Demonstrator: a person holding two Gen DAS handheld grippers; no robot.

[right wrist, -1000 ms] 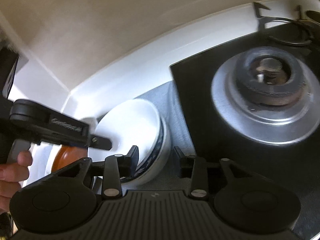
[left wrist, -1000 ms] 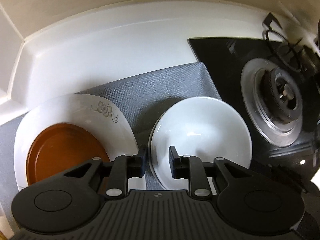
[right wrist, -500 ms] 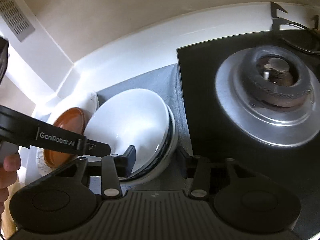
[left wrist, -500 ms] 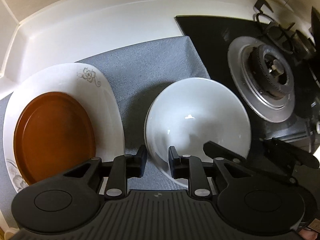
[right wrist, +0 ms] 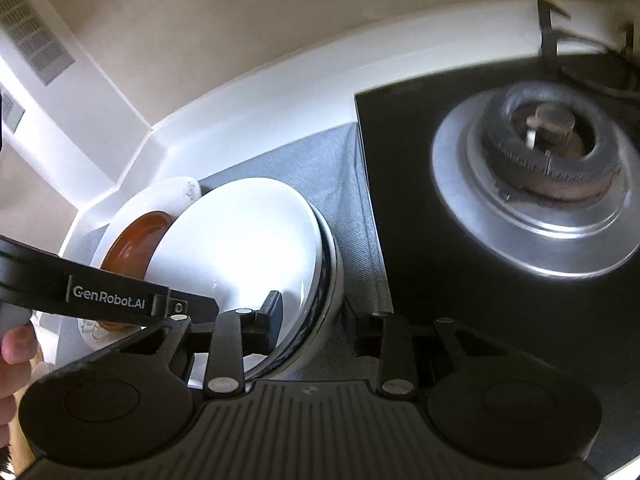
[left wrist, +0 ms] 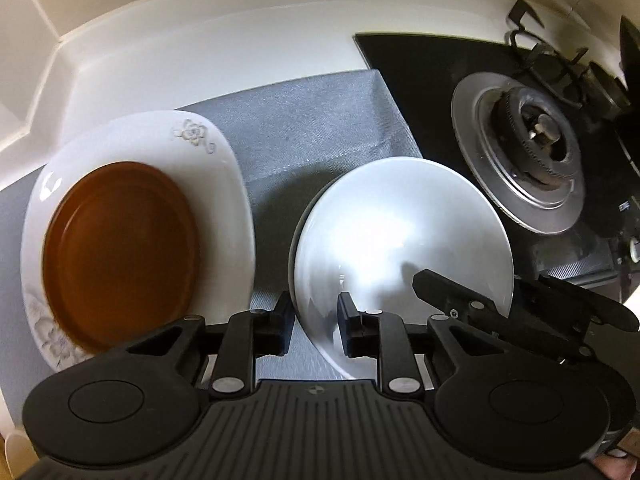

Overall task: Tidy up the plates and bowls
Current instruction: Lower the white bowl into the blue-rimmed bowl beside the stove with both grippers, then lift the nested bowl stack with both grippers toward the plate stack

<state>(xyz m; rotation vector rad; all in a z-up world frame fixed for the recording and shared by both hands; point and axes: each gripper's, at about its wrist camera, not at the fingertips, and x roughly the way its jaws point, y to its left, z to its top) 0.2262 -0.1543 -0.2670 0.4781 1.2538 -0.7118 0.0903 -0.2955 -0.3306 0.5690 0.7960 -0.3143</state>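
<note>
A white bowl sits nested in a blue-rimmed bowl on a grey mat. Left of it, a brown plate lies on a white flowered plate. My left gripper is open with its fingers straddling the white bowl's near-left rim. My right gripper is open and straddles the bowls' right rim, left finger inside the white bowl, right finger outside. The right gripper's fingers show in the left wrist view, over the bowl's right edge.
A black gas hob with a steel burner lies right of the mat. A white counter upstand runs behind. The person's hand holds the left gripper body at the right wrist view's left edge.
Both grippers have drawn closer to the bowls. The right gripper's fingers now reach further over the bowl's right rim. No jaw has closed and the dishes have not moved.
</note>
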